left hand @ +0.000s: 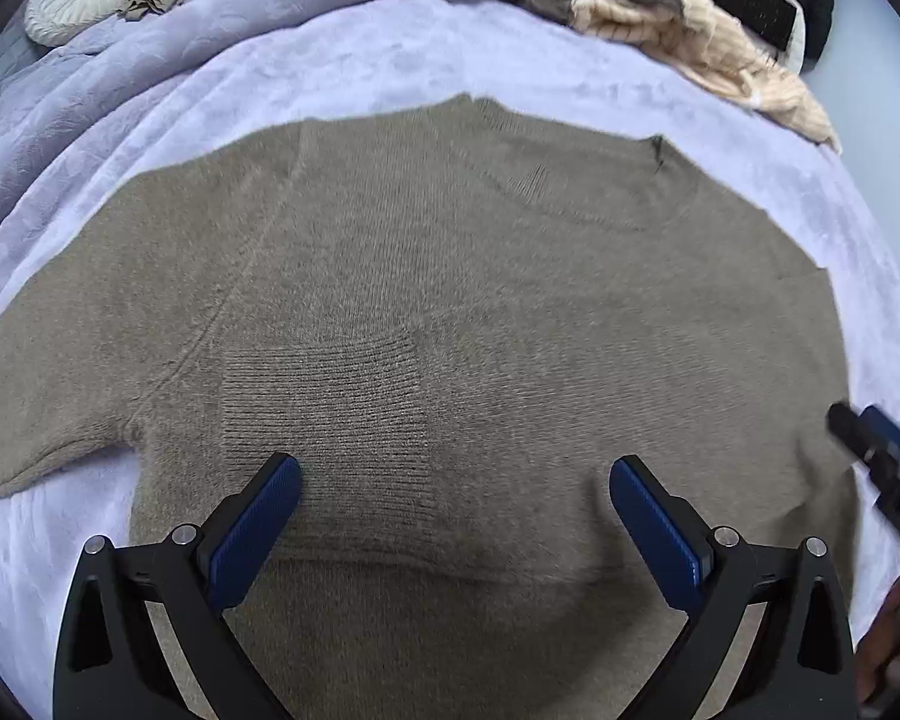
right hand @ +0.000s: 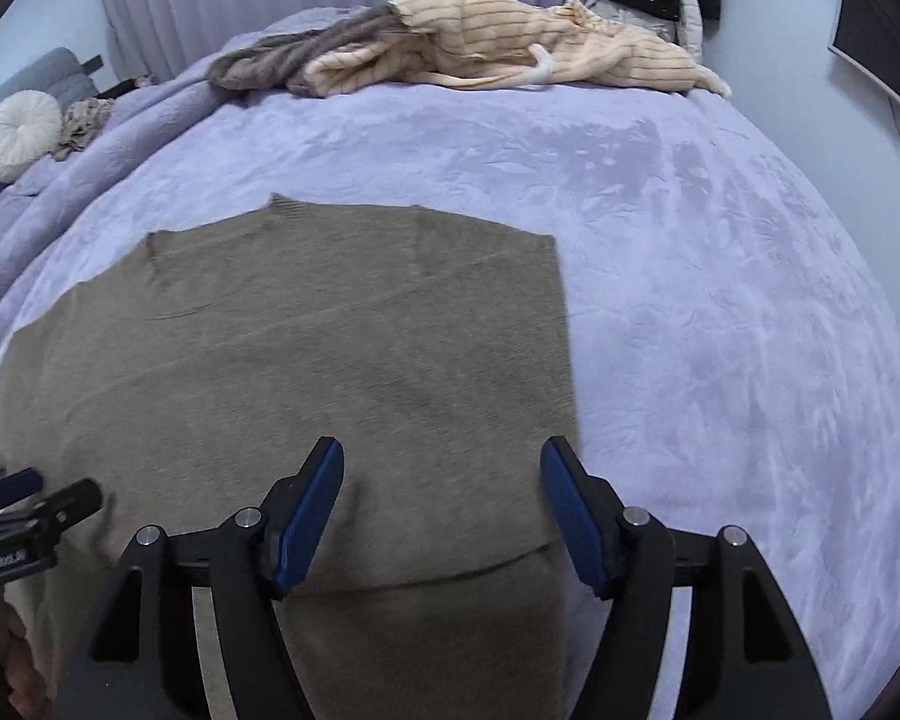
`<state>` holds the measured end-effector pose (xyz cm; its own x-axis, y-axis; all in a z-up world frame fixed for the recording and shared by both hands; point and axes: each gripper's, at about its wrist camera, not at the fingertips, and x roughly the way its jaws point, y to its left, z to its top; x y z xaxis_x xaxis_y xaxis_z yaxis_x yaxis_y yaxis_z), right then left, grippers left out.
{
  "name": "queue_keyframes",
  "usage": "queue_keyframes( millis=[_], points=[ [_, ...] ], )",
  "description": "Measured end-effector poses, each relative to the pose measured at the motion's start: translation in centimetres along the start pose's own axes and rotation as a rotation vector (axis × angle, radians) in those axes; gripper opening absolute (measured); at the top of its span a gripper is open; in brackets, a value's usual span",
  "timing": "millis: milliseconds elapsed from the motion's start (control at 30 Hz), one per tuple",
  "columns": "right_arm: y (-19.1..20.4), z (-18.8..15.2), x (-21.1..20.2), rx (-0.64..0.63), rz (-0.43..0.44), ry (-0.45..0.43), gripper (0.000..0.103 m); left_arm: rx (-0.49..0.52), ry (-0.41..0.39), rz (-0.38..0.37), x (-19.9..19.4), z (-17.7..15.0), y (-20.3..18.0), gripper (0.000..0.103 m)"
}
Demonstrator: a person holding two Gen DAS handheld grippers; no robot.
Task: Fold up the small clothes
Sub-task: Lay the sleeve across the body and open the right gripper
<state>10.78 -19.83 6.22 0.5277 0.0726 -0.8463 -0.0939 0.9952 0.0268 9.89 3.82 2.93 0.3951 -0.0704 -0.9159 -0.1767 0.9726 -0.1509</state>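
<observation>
- Here, my left gripper (left hand: 453, 510) hangs low in the left wrist frame, jaws spread wide and holding nothing; its blue pads straddle the lower middle of the brown sweater (left hand: 450, 312).
- My right gripper (right hand: 441, 510) is likewise wide open and empty, low in the right wrist frame, over the sweater's right edge.
- The sweater lies flat on the lavender blanket (right hand: 720, 300), filling the centre of both frames, collar toward the top. One side looks already folded in, giving a straight right edge; the other sleeve trails off at lower left in the left view.
- Risk, as I judge it: pinching only the top layer, or snagging blanket pile with the knit, would drag the fold crooked.
- Only the left view shows the loose sleeve; only the right view shows the straight folded edge and bare blanket beyond.
- A pile of other clothes (right hand: 480, 42) sits at top centre.
</observation>
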Motion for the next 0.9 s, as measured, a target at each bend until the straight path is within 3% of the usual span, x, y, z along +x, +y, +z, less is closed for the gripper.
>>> queue_keyframes(
  millis=[67, 133, 233, 367, 433, 633, 900],
  points=[
    [1.6, -1.1, 0.0, -0.032, 0.007, 0.016, 0.072, -0.001, 0.001, 0.024, -0.1, -0.3, 0.2, 0.103],
    [2.9, -2.2, 1.0, -0.058, 0.027, 0.068, 0.072, -0.005, 0.053, 0.056, 1.0, -0.7, 0.6, 0.103],
    [4.3, -3.7, 1.3, -0.113, -0.037, 0.098, 0.072, -0.001, 0.053, 0.073, 0.5, -1.7, 0.7, 0.103],
    [4.5, -5.4, -1.5, -0.116, 0.032, 0.077, 0.072, 0.024, 0.006, 0.045, -2.3, -4.0, 0.2, 0.103],
    [4.9, -6.6, -2.5, -0.137, 0.025, 0.064, 0.075, 0.039, -0.004, 0.056, -2.8, -5.4, -0.2, 0.103],
    [5.3, -10.1, -2.2, -0.2, -0.003, 0.116, 0.077, 0.059, 0.062, 0.062, -1.6, -9.0, -0.8, 0.103],
    [4.2, -12.5, -4.3, -0.186, 0.011, 0.172, 0.079, 0.072, 0.082, 0.029, -3.8, -11.3, 0.4, 0.103]
  ],
)
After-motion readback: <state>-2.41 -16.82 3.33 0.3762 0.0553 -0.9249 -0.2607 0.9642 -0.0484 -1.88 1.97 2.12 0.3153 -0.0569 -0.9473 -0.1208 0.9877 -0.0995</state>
